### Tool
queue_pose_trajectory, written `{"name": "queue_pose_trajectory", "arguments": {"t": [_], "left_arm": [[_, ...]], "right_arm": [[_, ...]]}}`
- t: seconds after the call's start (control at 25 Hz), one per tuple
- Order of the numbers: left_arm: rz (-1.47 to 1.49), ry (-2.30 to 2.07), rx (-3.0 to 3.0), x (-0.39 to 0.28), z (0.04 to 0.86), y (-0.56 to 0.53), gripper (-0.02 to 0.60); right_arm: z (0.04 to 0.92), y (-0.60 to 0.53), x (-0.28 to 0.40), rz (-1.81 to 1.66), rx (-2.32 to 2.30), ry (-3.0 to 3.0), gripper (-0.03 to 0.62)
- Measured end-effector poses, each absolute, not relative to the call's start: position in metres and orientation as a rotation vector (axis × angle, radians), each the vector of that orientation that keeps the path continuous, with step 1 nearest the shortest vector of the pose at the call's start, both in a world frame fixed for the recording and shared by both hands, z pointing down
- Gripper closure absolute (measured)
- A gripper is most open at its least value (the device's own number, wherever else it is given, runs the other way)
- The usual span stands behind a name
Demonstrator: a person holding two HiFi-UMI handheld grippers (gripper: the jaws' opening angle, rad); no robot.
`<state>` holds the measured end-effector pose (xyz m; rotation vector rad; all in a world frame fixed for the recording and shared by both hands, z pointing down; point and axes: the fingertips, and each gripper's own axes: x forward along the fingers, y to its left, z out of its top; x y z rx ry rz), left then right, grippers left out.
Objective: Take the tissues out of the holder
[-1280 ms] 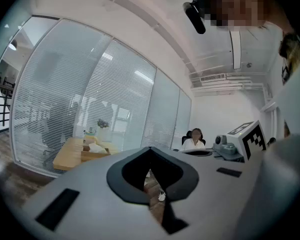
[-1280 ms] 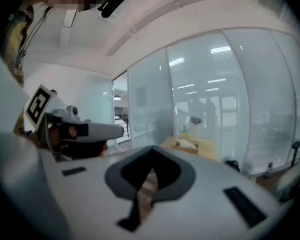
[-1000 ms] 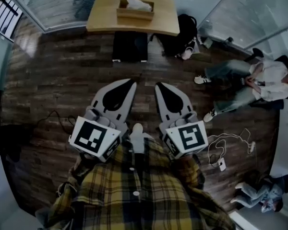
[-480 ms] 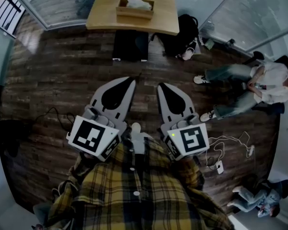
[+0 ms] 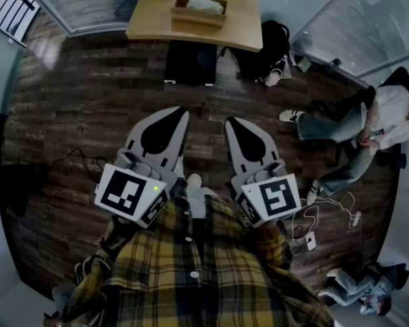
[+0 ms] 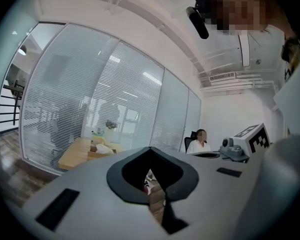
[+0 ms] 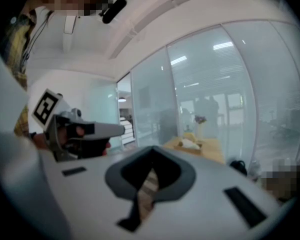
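The wooden tissue holder (image 5: pixel 198 13) stands on a light wooden table (image 5: pixel 157 20) at the top of the head view, with white tissues (image 5: pixel 206 3) sticking out of it. My left gripper (image 5: pixel 179 113) and right gripper (image 5: pixel 232 122) are held side by side in front of my chest, over the wooden floor, far from the table. Both are shut with nothing between their jaws. The holder (image 6: pixel 102 149) shows small and distant in the left gripper view, and the holder (image 7: pixel 189 144) is just as small in the right gripper view.
A black case (image 5: pixel 189 63) and a black bag (image 5: pixel 267 43) lie on the floor by the table. A person (image 5: pixel 388 114) sits at the right. White cables (image 5: pixel 320 213) trail on the floor at my right. Glass walls with blinds enclose the room.
The table and holder have drifted slightly right and up in the head view. Both grippers stay shut and side by side, a little lower in the picture.
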<state>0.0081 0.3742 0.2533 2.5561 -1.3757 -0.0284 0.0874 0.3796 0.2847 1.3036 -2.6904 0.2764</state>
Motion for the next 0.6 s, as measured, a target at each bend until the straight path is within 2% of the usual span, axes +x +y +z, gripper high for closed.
{"name": "queue_pose_trajectory", "arguments": {"t": [0.6], "left_arm": [[-0.017, -1.302, 2.585, -0.042, 0.255, 0.252, 0.572]], "right_arm": [[0.287, 0.260, 0.030, 0.294, 1.353, -2.642, 0.583]]}}
